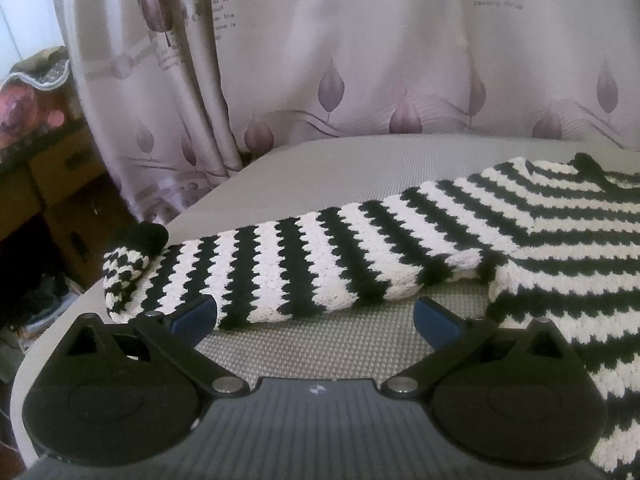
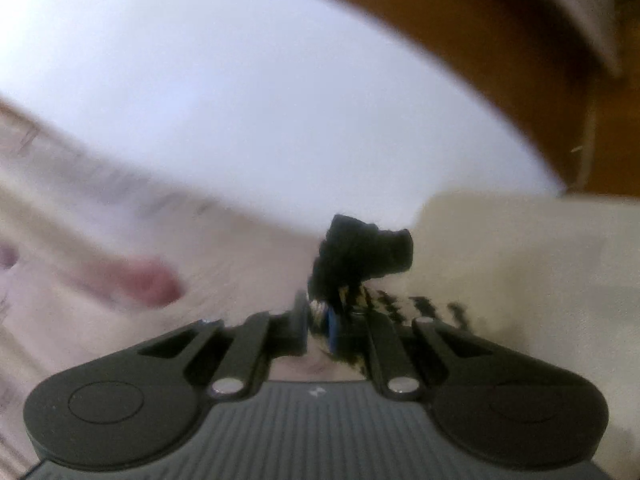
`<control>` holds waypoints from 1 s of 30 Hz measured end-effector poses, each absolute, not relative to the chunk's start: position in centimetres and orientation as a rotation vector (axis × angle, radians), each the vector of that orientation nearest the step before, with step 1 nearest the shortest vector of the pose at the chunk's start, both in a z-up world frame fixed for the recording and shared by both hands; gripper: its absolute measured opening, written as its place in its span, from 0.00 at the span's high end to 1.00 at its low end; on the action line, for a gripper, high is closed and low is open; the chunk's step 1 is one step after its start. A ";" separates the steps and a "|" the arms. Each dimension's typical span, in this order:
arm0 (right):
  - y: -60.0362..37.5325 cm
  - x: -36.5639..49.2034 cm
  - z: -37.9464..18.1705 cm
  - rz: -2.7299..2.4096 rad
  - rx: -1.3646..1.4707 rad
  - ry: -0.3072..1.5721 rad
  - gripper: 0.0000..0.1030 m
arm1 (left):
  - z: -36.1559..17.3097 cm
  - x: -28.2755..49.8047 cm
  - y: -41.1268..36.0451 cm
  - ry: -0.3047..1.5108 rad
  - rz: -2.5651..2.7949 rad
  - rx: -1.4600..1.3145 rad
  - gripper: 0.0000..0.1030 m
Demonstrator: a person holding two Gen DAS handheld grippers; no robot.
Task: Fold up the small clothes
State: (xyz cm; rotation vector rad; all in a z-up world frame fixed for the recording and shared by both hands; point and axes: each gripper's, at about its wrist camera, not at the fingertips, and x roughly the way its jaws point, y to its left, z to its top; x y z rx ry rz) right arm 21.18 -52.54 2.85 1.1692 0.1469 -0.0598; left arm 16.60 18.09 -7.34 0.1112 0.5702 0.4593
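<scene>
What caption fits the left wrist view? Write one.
Open left claw poised before a black-and-white striped sweater on grey mat.

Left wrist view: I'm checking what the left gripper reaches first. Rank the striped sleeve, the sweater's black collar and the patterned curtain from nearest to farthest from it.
1. Striped sleeve: right in front of the open left gripper, across the grey surface.
2. Black collar: farther back, to the right.
3. Patterned curtain: hanging behind the surface.

The curtain (image 1: pixel 360 60) bears the printed word "love" and a large "R".
</scene>
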 end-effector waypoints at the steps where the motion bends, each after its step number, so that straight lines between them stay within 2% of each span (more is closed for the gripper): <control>1: -50.6 22.3 3.4 -0.020 1.172 0.151 0.91 | -7.4 16.7 18.0 0.571 0.462 0.115 0.00; 8: -37.3 29.0 4.0 0.212 1.190 0.236 0.91 | -7.5 16.9 18.4 0.594 0.457 0.093 0.00; 20: -18.6 34.3 -2.8 0.395 1.149 0.479 0.91 | -7.6 17.0 21.3 0.642 0.421 -0.103 0.00; 30: -10.1 35.2 -4.6 0.448 0.774 0.590 0.88 | -7.7 16.8 22.4 0.639 0.427 -0.192 0.00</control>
